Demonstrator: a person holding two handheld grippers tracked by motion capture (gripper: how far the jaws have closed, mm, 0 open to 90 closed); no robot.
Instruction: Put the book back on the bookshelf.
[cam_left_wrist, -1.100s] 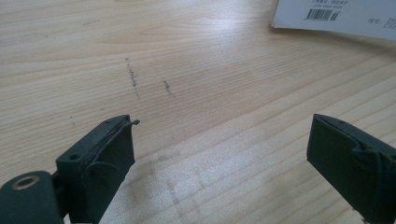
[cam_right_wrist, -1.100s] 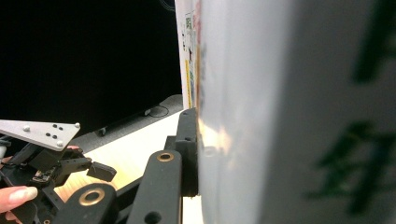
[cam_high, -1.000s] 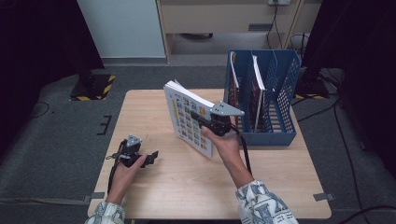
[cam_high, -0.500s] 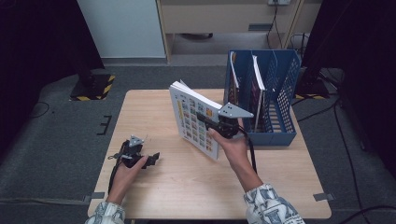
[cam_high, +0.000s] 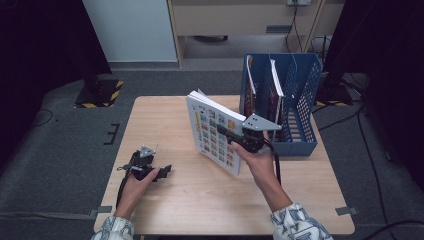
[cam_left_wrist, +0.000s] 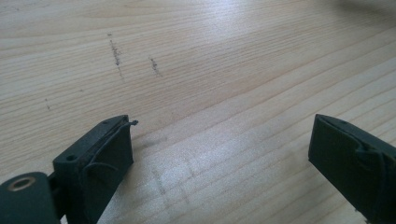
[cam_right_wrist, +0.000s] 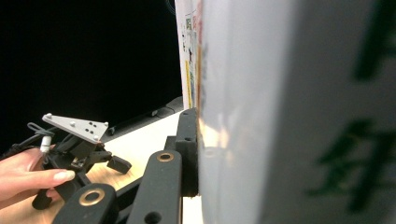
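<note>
A picture book (cam_high: 214, 135) with a grid of small coloured pictures on its cover stands tilted above the middle of the wooden table (cam_high: 165, 117). My right gripper (cam_high: 229, 134) is shut on the book's right edge and holds it up; in the right gripper view the white book (cam_right_wrist: 289, 116) fills the right side, with the left jaw pressed flat against it. My left gripper (cam_high: 161, 171) rests on the table at the near left, open, with bare wood between its fingers (cam_left_wrist: 105, 149). The left gripper (cam_right_wrist: 112, 163) and the hand on it also show in the right gripper view.
A blue mesh file rack (cam_high: 300, 100) stands at the table's right edge, just behind the held book. It holds two upright books (cam_high: 274, 87) in its left slots. Dark floor surrounds the table; a cabinet stands at the back.
My right gripper has carried the book a little to the right, toward the blue rack. The left gripper has stayed where it was.
</note>
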